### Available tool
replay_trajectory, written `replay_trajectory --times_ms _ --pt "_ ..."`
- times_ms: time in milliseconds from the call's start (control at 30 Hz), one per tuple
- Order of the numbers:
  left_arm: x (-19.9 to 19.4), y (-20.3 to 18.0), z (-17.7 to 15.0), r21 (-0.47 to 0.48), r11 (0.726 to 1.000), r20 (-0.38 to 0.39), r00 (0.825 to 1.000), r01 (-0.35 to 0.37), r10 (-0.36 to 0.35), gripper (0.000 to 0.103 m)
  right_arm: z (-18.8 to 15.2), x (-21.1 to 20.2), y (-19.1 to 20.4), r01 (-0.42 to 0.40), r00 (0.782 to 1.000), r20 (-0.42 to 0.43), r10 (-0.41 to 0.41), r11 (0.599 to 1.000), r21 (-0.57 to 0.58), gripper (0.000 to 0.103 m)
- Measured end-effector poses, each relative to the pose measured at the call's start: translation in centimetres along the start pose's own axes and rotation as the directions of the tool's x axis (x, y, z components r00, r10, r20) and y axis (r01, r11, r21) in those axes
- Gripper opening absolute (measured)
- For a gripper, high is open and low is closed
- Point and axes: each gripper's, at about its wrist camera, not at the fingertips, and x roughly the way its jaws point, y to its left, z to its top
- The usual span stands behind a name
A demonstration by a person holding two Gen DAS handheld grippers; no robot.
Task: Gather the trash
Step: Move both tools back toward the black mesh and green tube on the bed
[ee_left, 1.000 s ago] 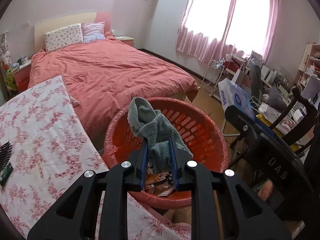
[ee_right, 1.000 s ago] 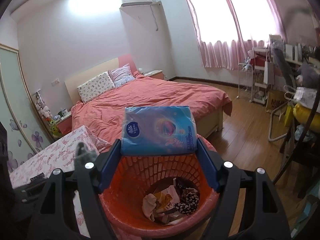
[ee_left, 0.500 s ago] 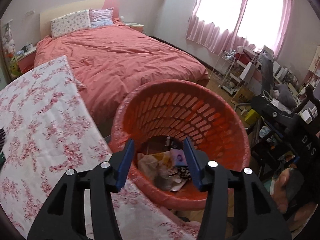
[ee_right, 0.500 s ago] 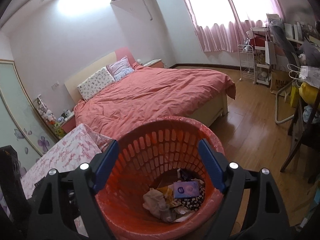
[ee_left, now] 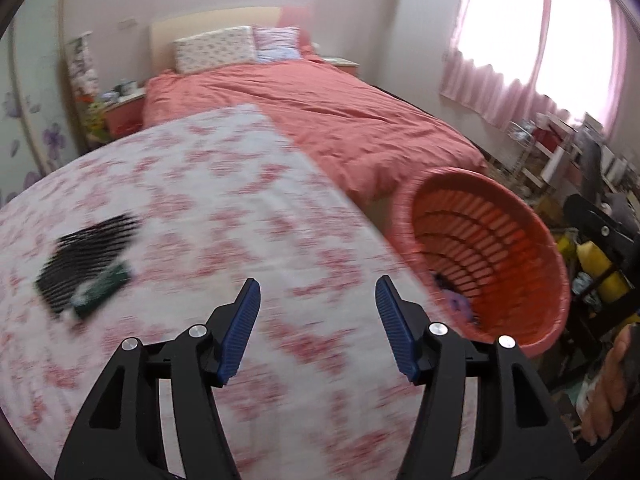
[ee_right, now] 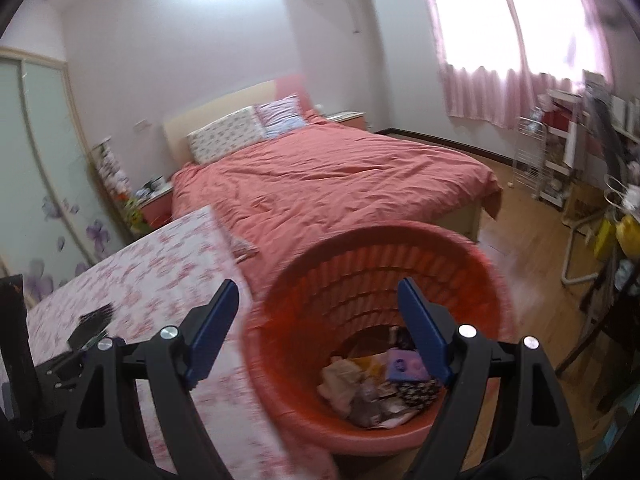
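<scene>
Left gripper (ee_left: 318, 326): I had its jaws opening, nothing between the blue pads — it hung over the floral-cloth surface (ee_left: 208, 216), left of the basket.
Right gripper (ee_right: 318, 340): I held its jaws wide apart and empty, over the near left rim of the basket.
Basket (ee_right: 496, 280): red, slatted, standing just beside the surface's edge, the bed (ee_right: 332, 184) beyond it.
Trash (ee_right: 384, 384): I saw it piled at the bottom of the basket — a purple packet, pale crumpled pieces, a dark patterned scrap.
Comb (ee_left: 90, 256): black, lying on the surface well left of the basket, a dark green item touching its near end; both blurred.
Hand (ee_left: 608, 384): fingers showed at the right edge, below the basket.
</scene>
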Motion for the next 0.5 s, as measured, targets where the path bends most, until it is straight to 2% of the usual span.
replay_trajectory --times_ms 233,333,500 --pt "-2.8 7.3 -1.3 -0.091 0.989 0.017 0.993 -0.118 0.120 0.062 -1.5 0.4 8.5 -0.109 0.993 -0.064 0.102 0.987 -0.117 0.079" --pt "-4.0 11.3 -2.2 -0.148 0.972 0.008 0.983 -0.182 0.186 0.063 -2.7 0.9 12.9 -0.156 0.985 -0.107 0.138 0.971 -0.181 0.079" --pt "-5.8 16.8 -3.6 -0.244 0.938 -0.003 0.968 -0.246 0.253 0.066 -4.9 1.9 20.4 -0.211 0.972 -0.162 0.170 0.936 -0.284 0.079"
